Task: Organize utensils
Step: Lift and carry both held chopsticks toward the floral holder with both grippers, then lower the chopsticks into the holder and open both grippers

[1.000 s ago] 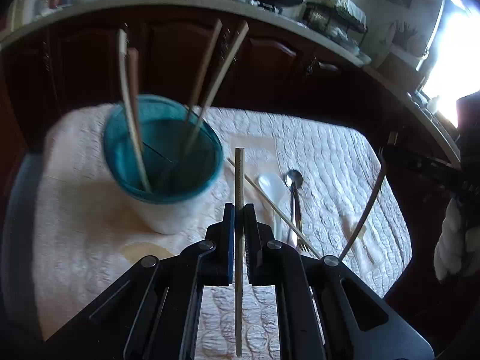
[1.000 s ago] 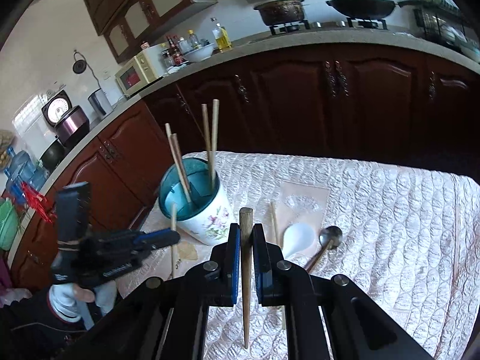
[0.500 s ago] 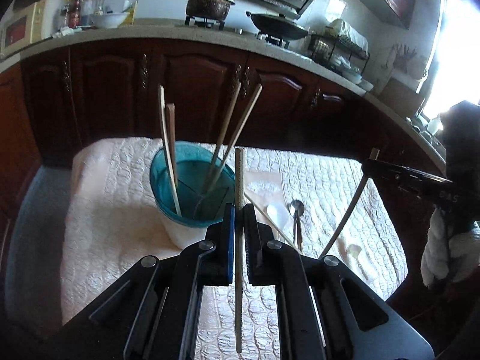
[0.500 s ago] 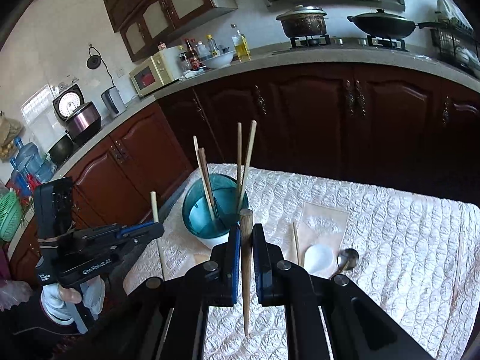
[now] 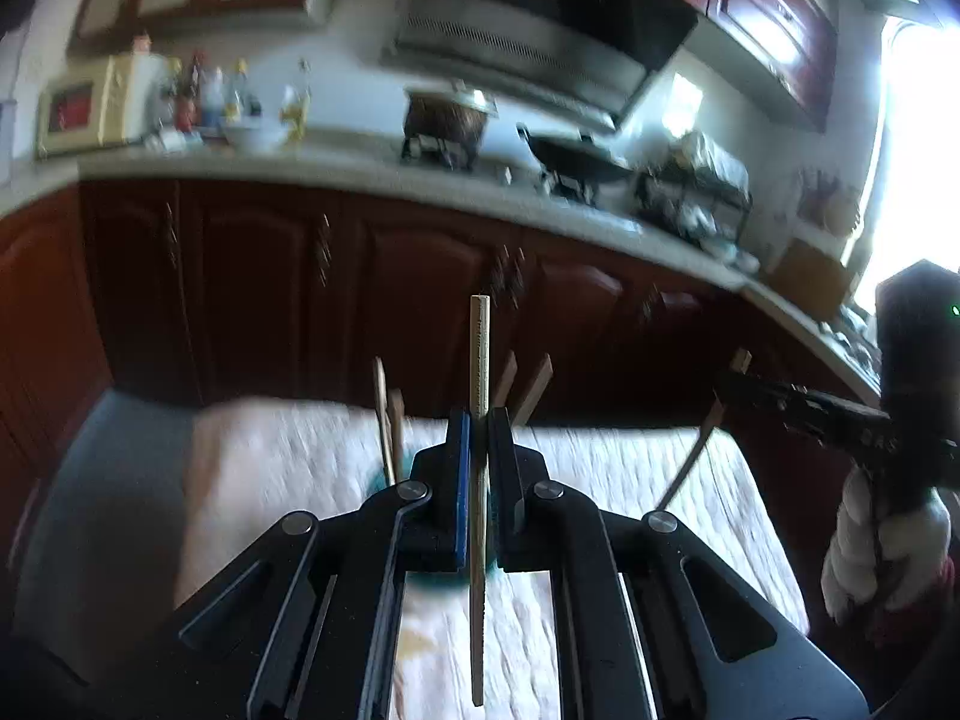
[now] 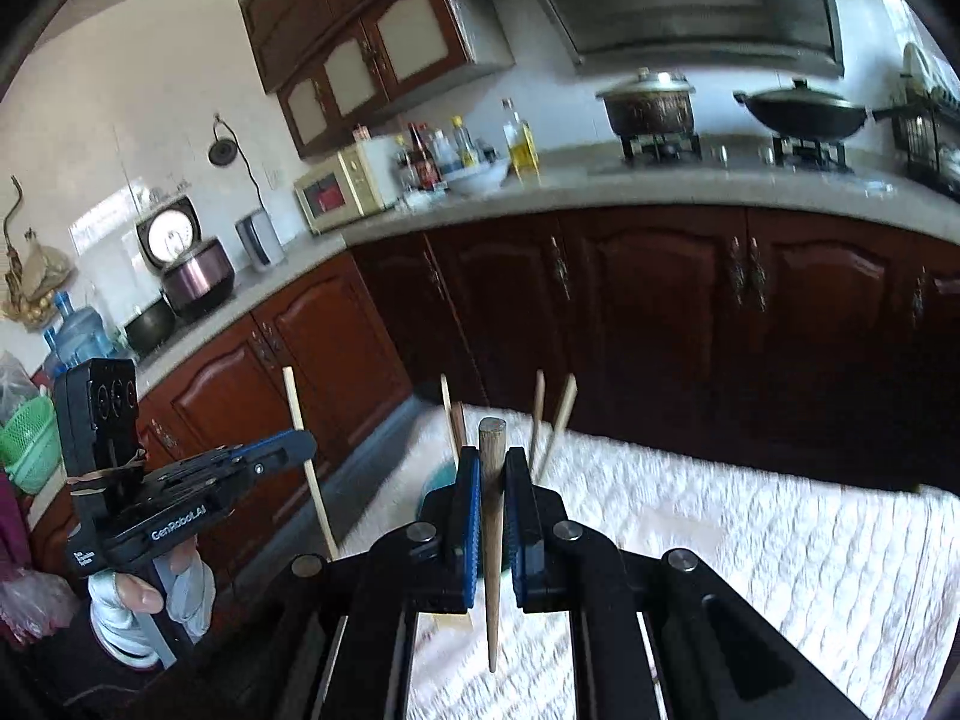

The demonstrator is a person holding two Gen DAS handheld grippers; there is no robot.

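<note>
Left claw (image 5: 474,420) clamped on a pale chopstick (image 5: 478,360), held upright, upper end well above the fingertips, lower end hanging below the claw body. Right claw (image 6: 492,462) likewise clamped on a darker, tapered chopstick (image 6: 493,516), thick end up, point down. Compared with a second ago: both claws raised and tipped back, so that cabinets and counter now fill most of each view where quilt (image 5: 288,480) and cup filled it before. Teal cup (image 5: 444,579) now almost wholly hidden behind the left claw, only a sliver of rim showing below the fingers; in the right view a strip of teal (image 6: 435,483) just left of the claw. Four stored chopsticks (image 5: 384,420) visible as tips only, rising just beside and behind each claw. Spoons on the quilt no longer in view in either picture. Both frames blurred, consistent with motion. Grips unchanged throughout; neither stick has slipped. Judgement: both sticks lifted clear and carried over the cup, with neither yet released, so the deposit step is not done. Next move likely to call for lowering each point inside the rim before opening. Risk: cup hidden from both cameras, so aim uncertain; a stick could strike the rim or the stored sticks.
</note>
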